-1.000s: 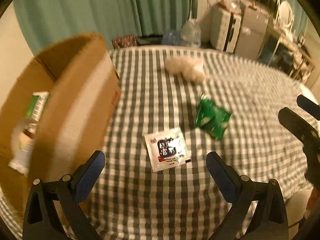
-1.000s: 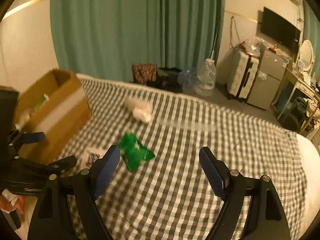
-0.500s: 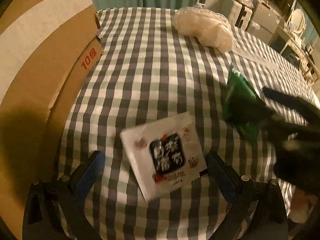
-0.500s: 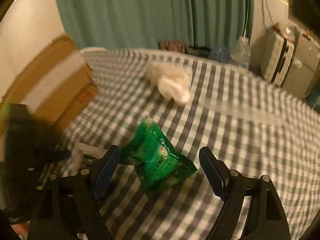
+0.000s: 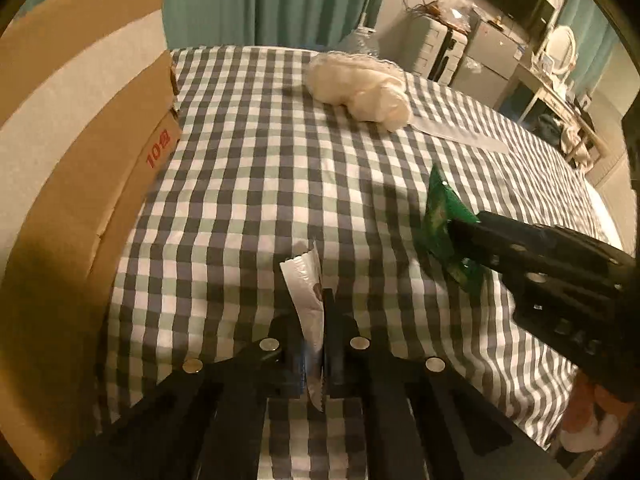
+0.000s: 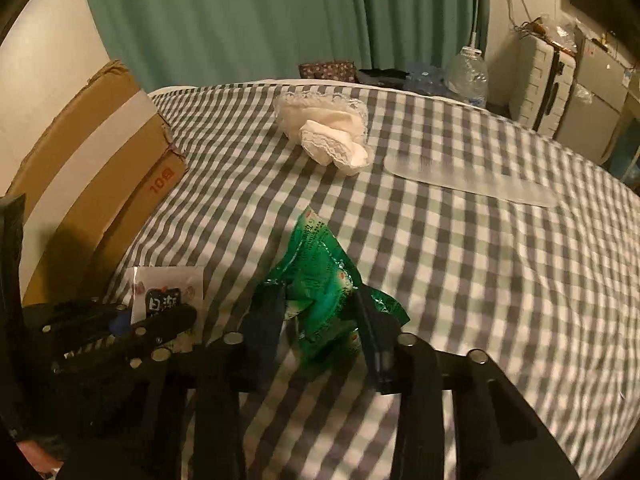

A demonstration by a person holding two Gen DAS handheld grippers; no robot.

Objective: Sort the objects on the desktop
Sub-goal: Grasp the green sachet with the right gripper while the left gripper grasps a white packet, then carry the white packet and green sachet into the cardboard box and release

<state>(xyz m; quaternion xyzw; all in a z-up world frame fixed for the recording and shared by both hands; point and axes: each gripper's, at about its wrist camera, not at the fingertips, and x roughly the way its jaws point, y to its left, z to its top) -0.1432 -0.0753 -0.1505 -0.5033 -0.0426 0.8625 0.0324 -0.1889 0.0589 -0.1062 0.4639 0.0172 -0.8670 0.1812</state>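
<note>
My left gripper (image 5: 316, 316) is shut on a white sachet with black print (image 5: 308, 300), held on edge just above the checked cloth; the sachet also shows in the right wrist view (image 6: 168, 288). My right gripper (image 6: 320, 320) has its fingers closed around a crumpled green snack packet (image 6: 324, 280), which sits on the cloth; the packet also shows in the left wrist view (image 5: 444, 224). A white lace cloth bundle (image 6: 328, 132) lies farther back. A clear flat strip (image 6: 468, 180) lies to its right.
An open cardboard box (image 5: 80, 152) stands at the left edge of the checked table (image 5: 260, 160). Behind the table are green curtains (image 6: 260, 20), a water bottle (image 6: 468, 72), suitcases and furniture (image 6: 552, 80).
Both grippers dropped toward the table and closed. The left one took the white sachet and tipped it on edge. The right one closed around the green packet.
</note>
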